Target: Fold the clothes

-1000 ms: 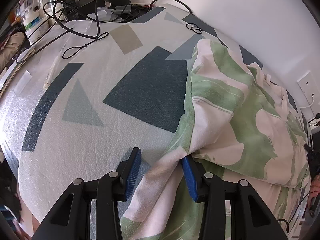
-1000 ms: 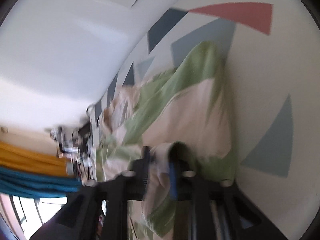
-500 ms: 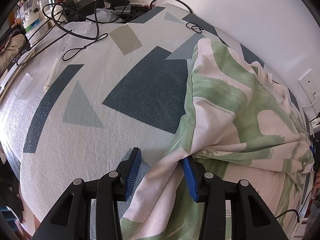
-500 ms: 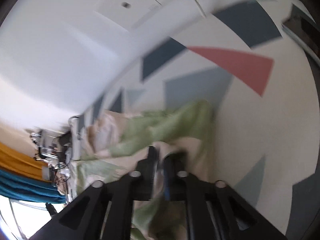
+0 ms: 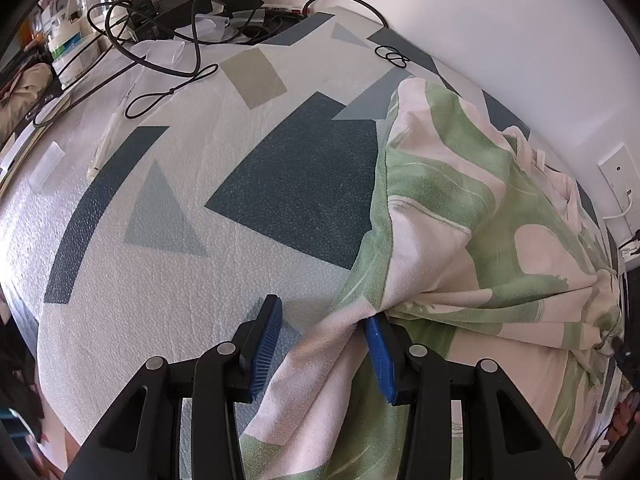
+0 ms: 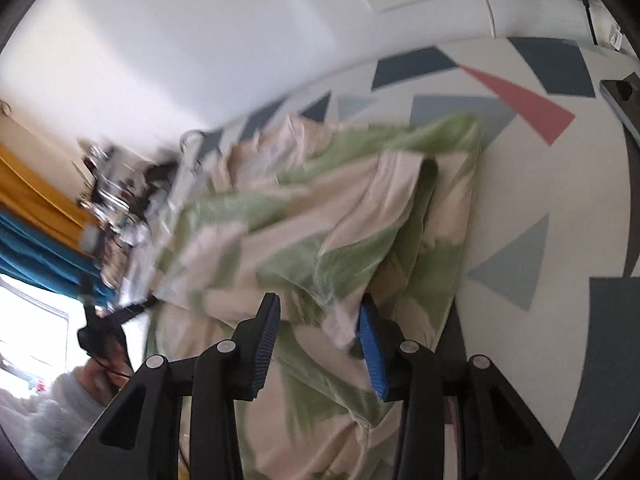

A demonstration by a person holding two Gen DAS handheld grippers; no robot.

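The green-and-cream leaf-print garment (image 5: 472, 216) lies bunched on the patterned foam mat (image 5: 168, 264), pushed toward the white wall (image 5: 500, 20). The left gripper (image 5: 322, 346) points steeply down at its near edge; a fold of cloth runs up between the blue pads (image 5: 266, 344), resting against the right-hand pad and clear of the left-hand one, so the jaws stand partly apart and are not clamping it.

From the right wrist view, the same garment (image 6: 320, 232) fills the middle of the frame. The right gripper (image 6: 320, 344) is rolled to one side and angled downward. Its jaws have just been closing, yet they stand apart, with a pale corner of cloth brushing one pad and nothing pinched.

Black cables (image 5: 160, 40) sprawl over the mat's far end. A person's pale fleece sleeve (image 6: 48, 420) shows at the lower left of the right wrist view, which is blurred. No writing is legible anywhere.
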